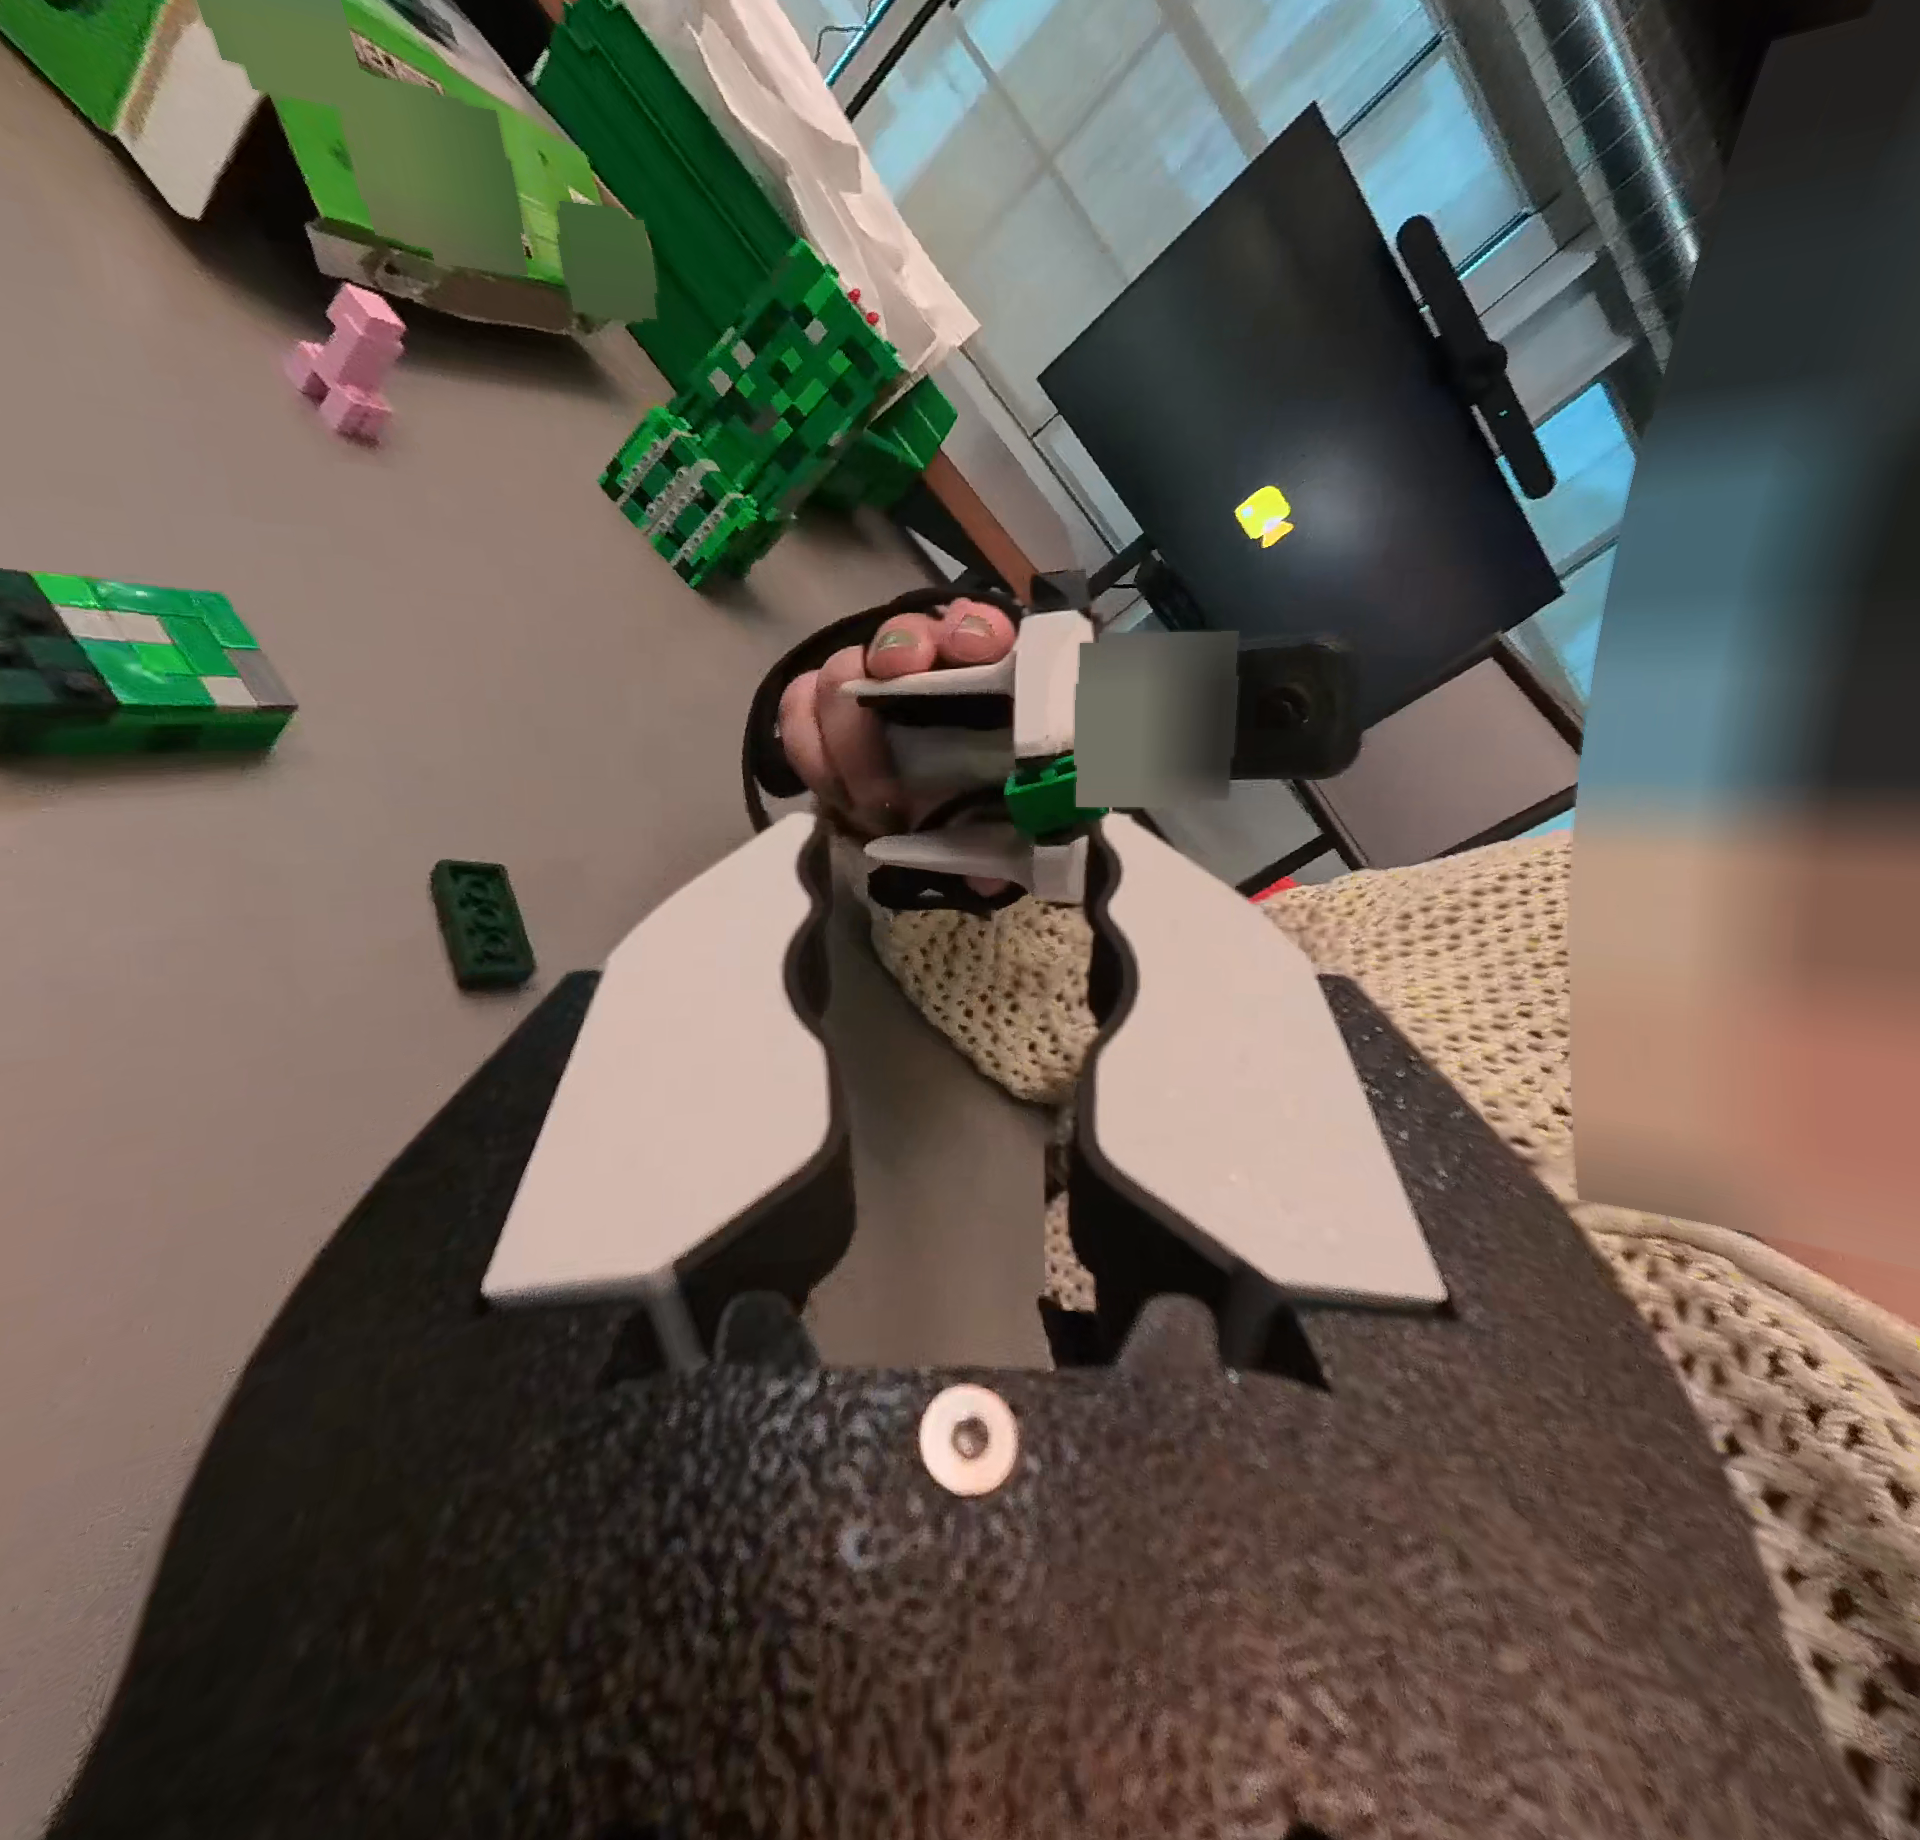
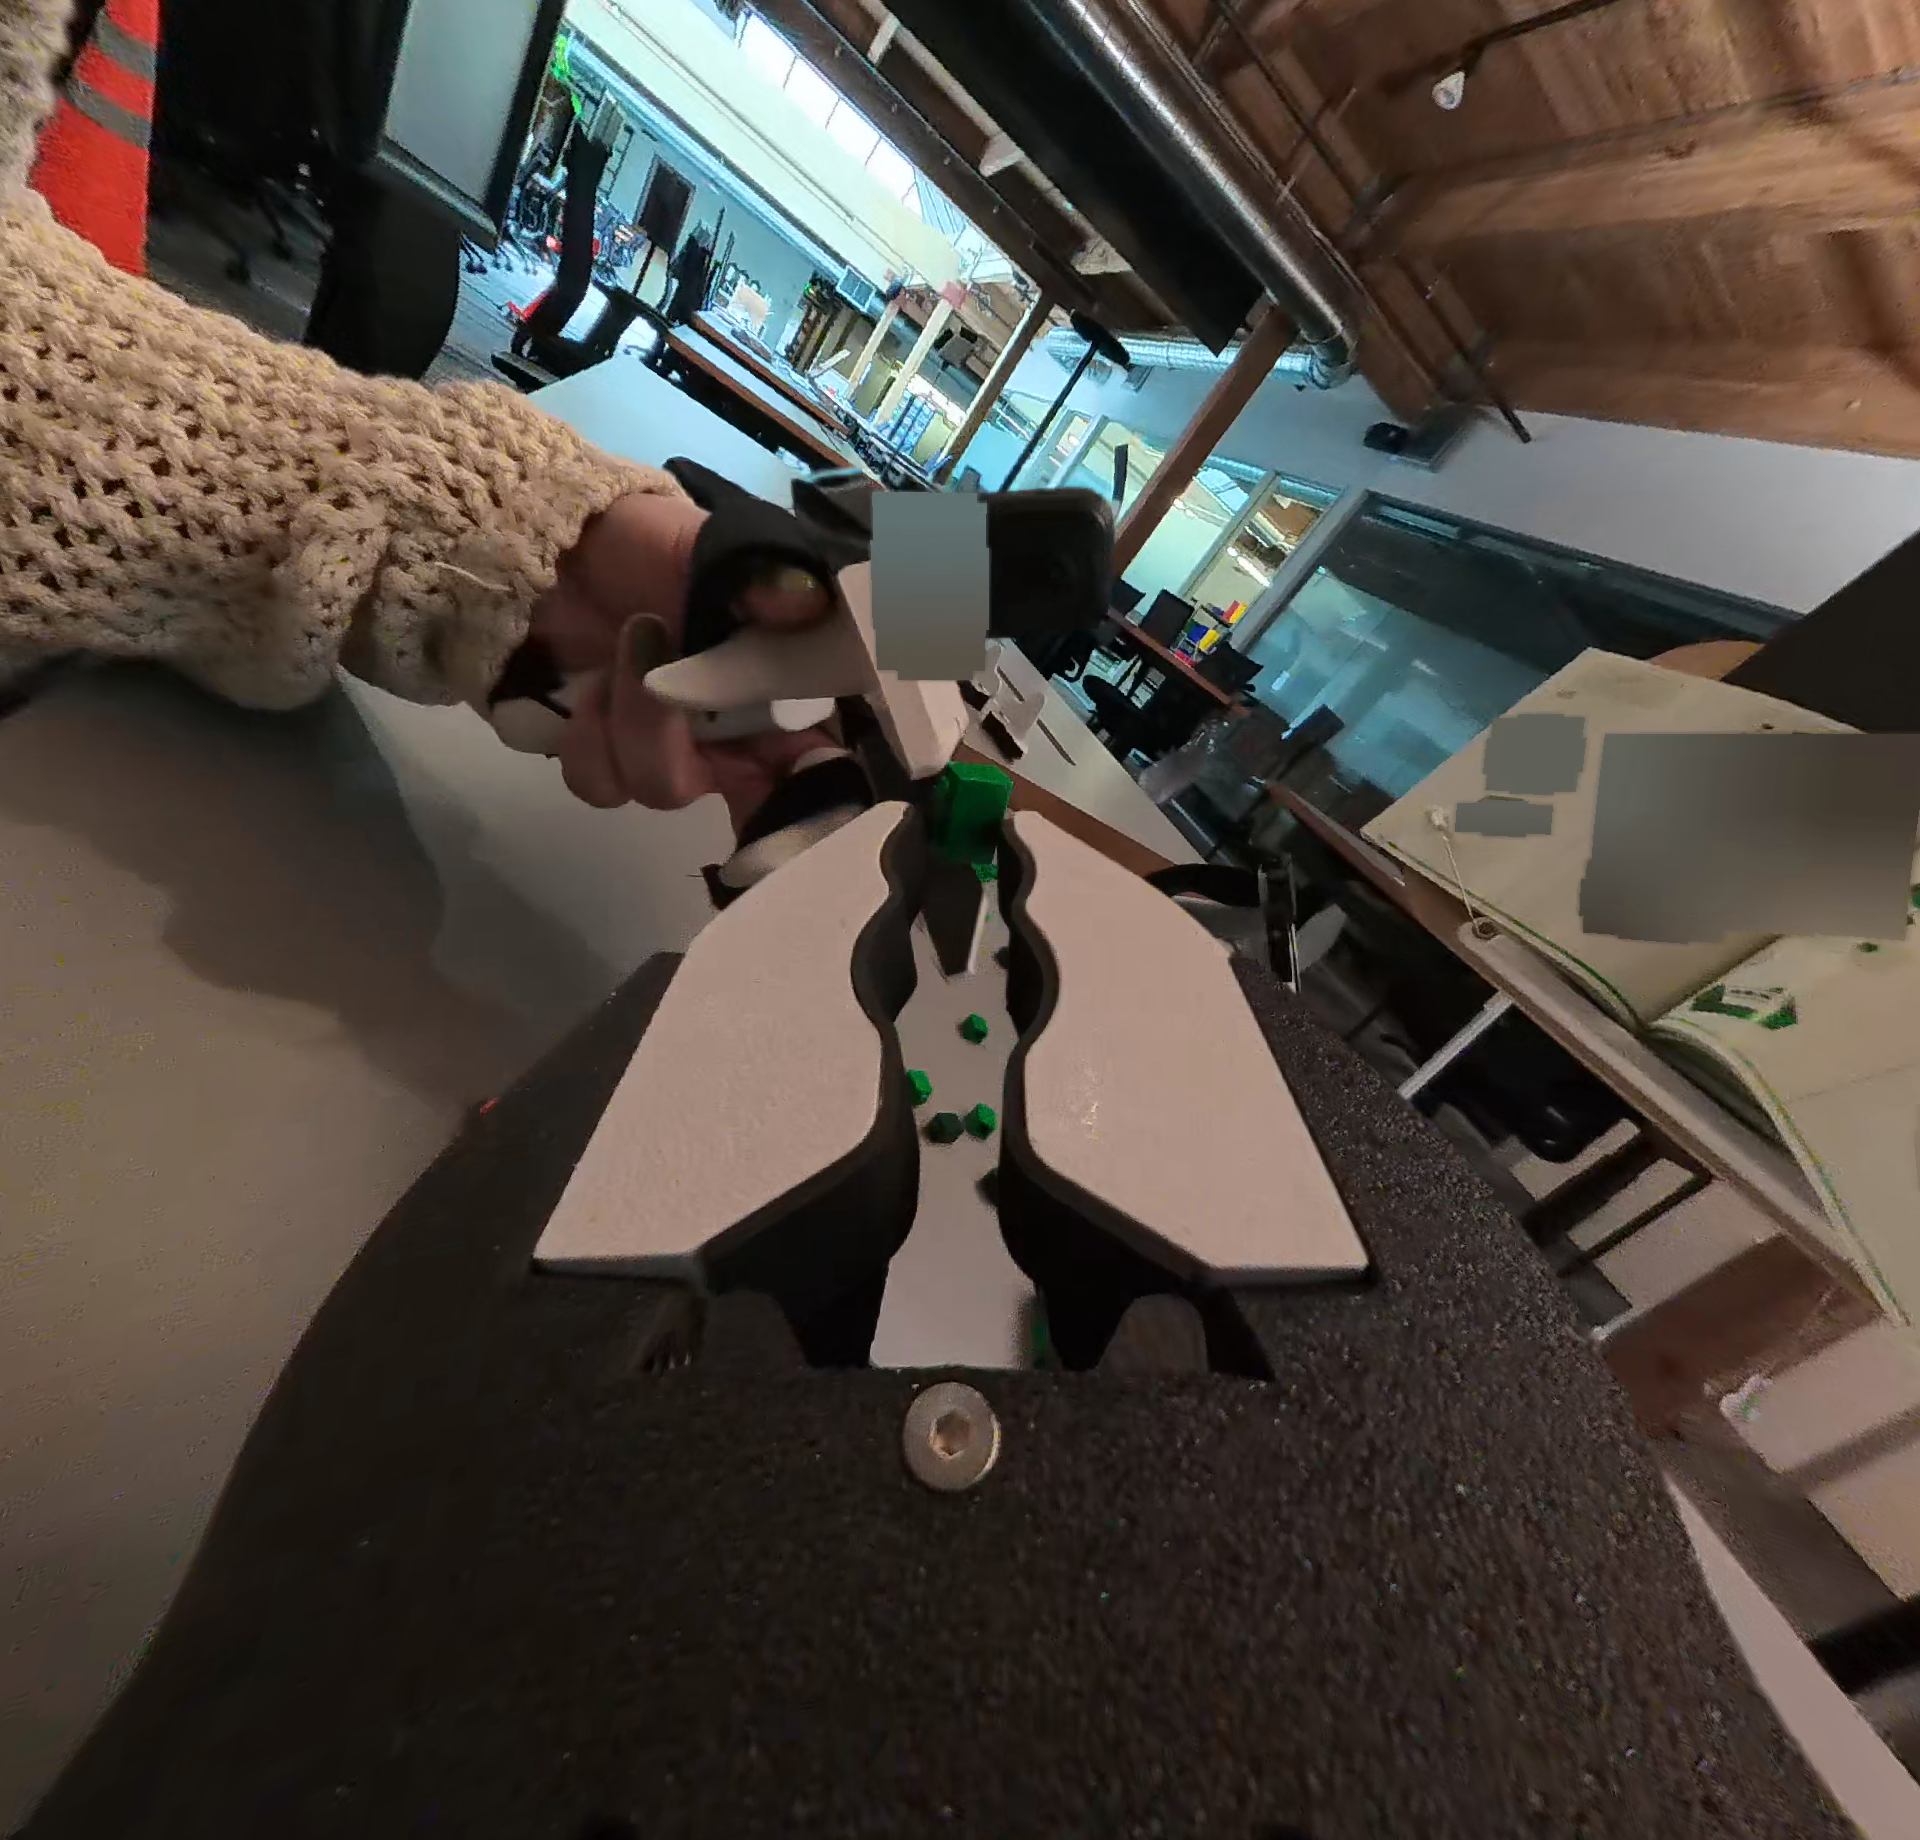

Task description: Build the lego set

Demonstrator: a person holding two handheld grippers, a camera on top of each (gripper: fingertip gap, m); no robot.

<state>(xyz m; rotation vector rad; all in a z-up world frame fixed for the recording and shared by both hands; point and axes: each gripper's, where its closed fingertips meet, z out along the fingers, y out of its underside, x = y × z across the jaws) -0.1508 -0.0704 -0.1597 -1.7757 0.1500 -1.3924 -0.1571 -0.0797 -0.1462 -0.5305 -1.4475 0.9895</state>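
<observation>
My right gripper (image 2: 958, 834) is shut on a small bright green brick (image 2: 968, 803), held in the air above the grey table (image 2: 156, 959). In the left wrist view this gripper (image 1: 1049, 803) sits just beyond my left fingertips, with the green brick (image 1: 1044, 788) between its white fingers. My left gripper (image 1: 956, 834) is open and empty, its jaws spread on either side of the right gripper's tip. One white finger (image 2: 894, 699) of the left gripper reaches to just above the brick.
On the table lie a dark green plate (image 1: 483, 923), a flat green assembly (image 1: 135, 663), a pink figure (image 1: 348, 362), a tall green build (image 1: 769, 408), a green box (image 1: 395, 159) and several tiny green pieces (image 2: 971, 1027). An open booklet (image 2: 1766, 1042) lies at the right.
</observation>
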